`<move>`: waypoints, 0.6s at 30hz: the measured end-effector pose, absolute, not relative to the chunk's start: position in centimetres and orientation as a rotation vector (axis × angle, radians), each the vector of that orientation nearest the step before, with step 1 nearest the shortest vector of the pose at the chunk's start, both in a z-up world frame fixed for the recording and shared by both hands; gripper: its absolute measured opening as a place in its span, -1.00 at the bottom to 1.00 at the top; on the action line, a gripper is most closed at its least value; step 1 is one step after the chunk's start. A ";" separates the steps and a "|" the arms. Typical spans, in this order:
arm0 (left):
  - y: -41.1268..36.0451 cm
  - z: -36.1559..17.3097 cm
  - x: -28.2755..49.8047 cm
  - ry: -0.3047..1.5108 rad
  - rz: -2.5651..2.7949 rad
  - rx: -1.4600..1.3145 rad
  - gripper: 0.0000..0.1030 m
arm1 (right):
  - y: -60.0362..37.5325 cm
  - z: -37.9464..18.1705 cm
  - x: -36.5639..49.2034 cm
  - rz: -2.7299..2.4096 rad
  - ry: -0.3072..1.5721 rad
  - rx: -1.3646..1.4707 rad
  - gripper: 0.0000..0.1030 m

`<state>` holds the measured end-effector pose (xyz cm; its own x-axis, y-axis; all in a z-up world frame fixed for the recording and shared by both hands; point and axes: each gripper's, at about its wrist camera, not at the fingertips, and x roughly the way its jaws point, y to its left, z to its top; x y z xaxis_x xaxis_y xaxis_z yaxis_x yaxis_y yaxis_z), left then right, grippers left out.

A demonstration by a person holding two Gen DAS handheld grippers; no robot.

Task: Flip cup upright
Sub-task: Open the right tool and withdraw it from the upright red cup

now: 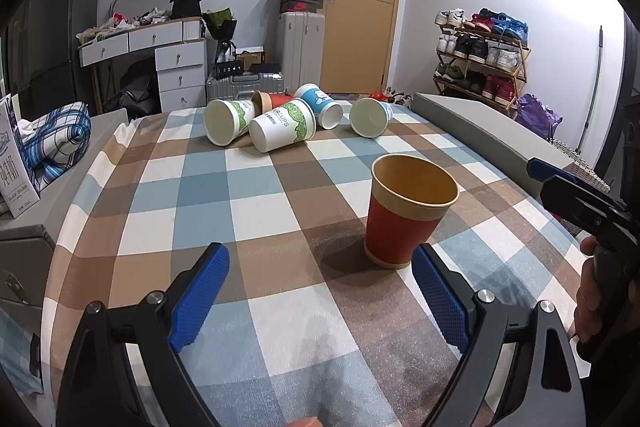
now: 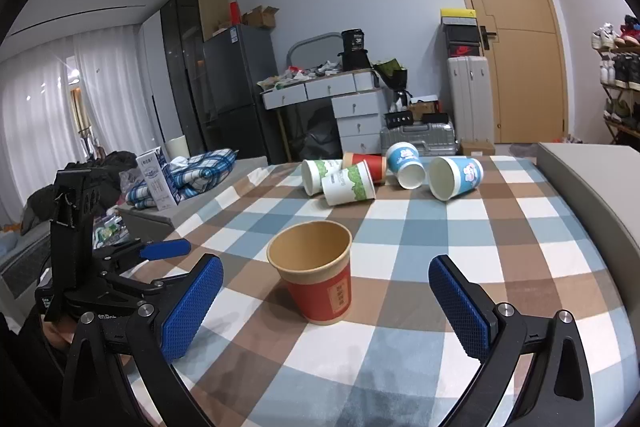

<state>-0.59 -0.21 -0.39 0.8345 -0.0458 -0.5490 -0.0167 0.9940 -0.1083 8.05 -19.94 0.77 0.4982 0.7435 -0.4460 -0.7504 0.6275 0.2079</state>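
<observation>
Red cup [image 2: 316,277] stands upright ahead of right hand-held gripper [image 2: 326,301], jaws wide, empty. Left hand-held gripper [image 1: 320,291] likewise open. Risk: a swinging finger tips it; paper's light.

Pale walls all round, a tan door [image 2: 516,39] at the back. White drawers [image 2: 356,123] sit beside a dark fridge [image 2: 236,75]. Sheer curtains [image 2: 60,99] glow left, shoe rack [image 1: 480,55] right.

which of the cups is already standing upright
Only the red cup nearest the claws stands upright, its open mouth up. The five cups at the far end of the checked tablecloth all lie on their sides.
</observation>
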 end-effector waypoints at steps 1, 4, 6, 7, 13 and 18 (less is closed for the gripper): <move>-0.2 -0.4 -0.6 0.582 -0.016 -0.110 0.74 | -19.9 0.8 8.1 0.904 0.533 -0.014 1.00; -0.2 -0.3 -0.6 0.578 -0.012 -0.110 0.74 | -19.9 0.7 8.2 0.901 0.536 -0.012 1.00; -0.1 -0.2 -0.7 0.575 -0.010 -0.113 0.74 | -19.9 0.7 8.2 0.900 0.534 -0.012 1.00; -0.1 -0.2 -0.7 0.574 -0.009 -0.113 0.74 | -19.9 0.7 8.2 0.900 0.534 -0.012 1.00; -0.3 -0.1 -0.8 0.571 -0.008 -0.108 0.74 | -19.9 0.6 8.2 0.900 0.532 -0.010 1.00; -0.3 0.0 -0.8 0.570 -0.004 -0.110 0.74 | -20.1 0.6 8.1 0.898 0.533 -0.012 1.00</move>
